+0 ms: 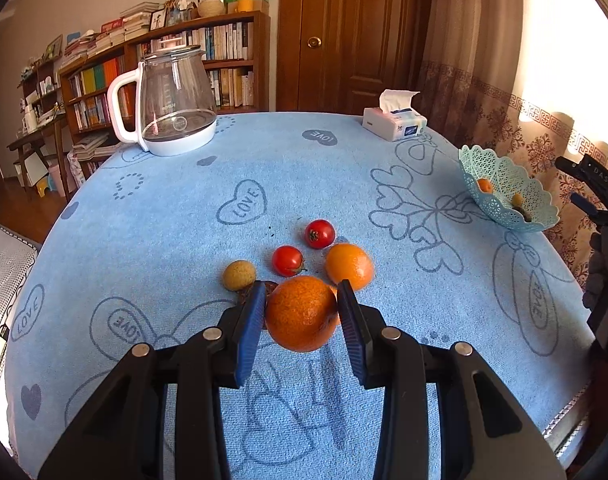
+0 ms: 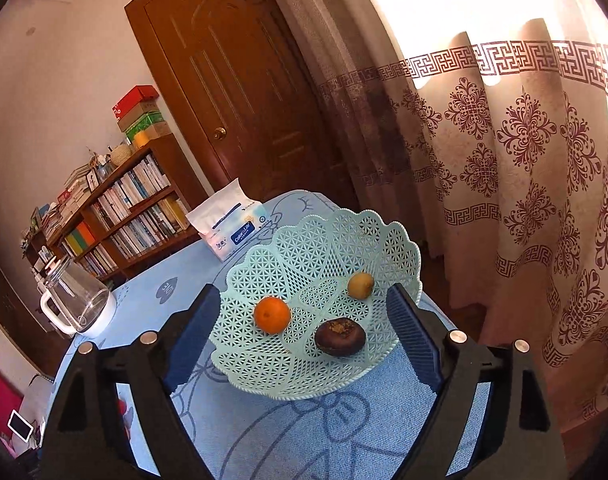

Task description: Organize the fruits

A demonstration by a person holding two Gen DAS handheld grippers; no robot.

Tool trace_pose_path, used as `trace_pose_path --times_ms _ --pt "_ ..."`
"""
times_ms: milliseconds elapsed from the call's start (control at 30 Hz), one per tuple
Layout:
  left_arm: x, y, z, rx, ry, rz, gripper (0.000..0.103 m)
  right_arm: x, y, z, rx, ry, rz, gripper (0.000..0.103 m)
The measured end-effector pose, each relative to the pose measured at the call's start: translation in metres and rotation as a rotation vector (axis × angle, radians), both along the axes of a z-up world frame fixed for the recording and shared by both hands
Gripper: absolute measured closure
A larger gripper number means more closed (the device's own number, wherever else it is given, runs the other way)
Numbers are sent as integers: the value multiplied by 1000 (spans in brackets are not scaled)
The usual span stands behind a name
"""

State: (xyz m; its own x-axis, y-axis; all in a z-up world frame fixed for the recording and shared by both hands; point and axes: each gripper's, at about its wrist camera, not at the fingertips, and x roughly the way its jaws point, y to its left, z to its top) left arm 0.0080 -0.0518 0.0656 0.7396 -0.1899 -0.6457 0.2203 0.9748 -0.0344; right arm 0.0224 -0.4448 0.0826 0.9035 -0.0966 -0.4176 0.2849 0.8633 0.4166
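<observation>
Left hand-held gripper [image 1: 300,300] clamps a large orange [image 1: 300,314] above the desk [image 1: 163,220], while the right hand-held gripper [image 2: 304,304] stands wide before the basket [image 2: 384,240].

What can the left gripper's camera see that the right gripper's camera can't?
Only the left wrist view shows the left gripper shut on a big orange, plus two tomatoes, another orange and a small tan fruit on the cloth.

Only the right wrist view shows the open right gripper and a dark brown fruit in the basket.

Both show the basket, tissue pack, glass kettle, bookshelf and door.
</observation>
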Motion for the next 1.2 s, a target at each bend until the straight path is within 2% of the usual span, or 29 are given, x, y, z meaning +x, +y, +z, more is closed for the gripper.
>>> trace_pose_path --times_ms 233,400,567,767,900,1200 --pt "17 -50 14 41 -49 -88 66 -8 -23 -1 50 -40 -106 5" --pt "32 -95 24 23 -72 -182 66 -11 -35 -10 89 -34 -177 3" --pt "44 -142 31 15 -98 -282 66 -11 -32 -11 54 -35 -190 3" --pt "69 -189 31 -22 -70 -359 66 -12 -33 -13 64 -37 -199 3" --pt "83 -218 27 -15 -66 -400 66 -11 -33 -14 73 -34 -201 3" --pt "95 -253 21 -4 -71 -448 66 -10 -35 -16 93 -30 -203 3"
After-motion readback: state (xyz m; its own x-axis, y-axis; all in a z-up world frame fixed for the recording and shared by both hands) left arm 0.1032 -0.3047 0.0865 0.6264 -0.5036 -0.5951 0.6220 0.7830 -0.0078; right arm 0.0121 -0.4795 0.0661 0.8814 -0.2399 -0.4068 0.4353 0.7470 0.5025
